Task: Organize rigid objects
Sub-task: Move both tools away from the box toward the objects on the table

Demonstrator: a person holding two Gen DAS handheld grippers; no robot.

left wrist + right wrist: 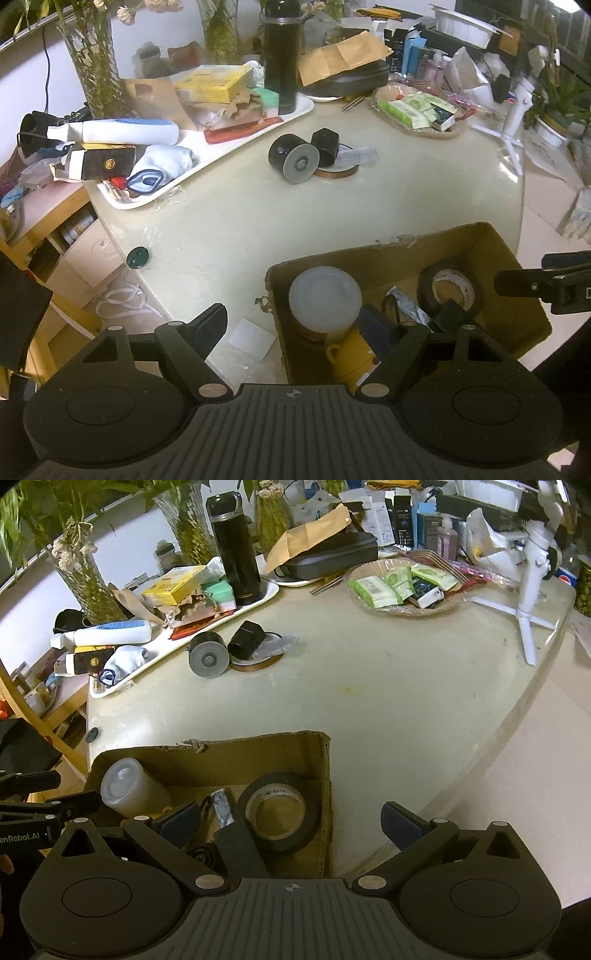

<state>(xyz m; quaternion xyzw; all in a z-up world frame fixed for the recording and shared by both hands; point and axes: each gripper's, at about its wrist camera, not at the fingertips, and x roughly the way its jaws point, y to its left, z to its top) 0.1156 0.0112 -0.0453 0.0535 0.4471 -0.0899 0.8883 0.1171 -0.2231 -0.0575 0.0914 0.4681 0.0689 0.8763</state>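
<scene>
A brown cardboard box (517,295) stands at the near table edge. Inside it are a white translucent jar (325,299), a black tape roll (450,291), a yellow mug (354,354) and small dark items. My left gripper (328,321) is open and straddles the box's left wall, one finger outside and one inside. My right gripper (291,823) is open over the box's right wall (327,775), near the tape roll (280,812) without touching it. Further back on the table lie a black cylinder (291,157) and a black hexagonal piece (325,146).
A white tray (221,155) piled with boxes, a tube and a black flask (280,55) fills the back left. A wicker basket (454,131) of packets and a white tripod (517,110) stand back right. A dark green cap (137,257) lies at the table's left edge.
</scene>
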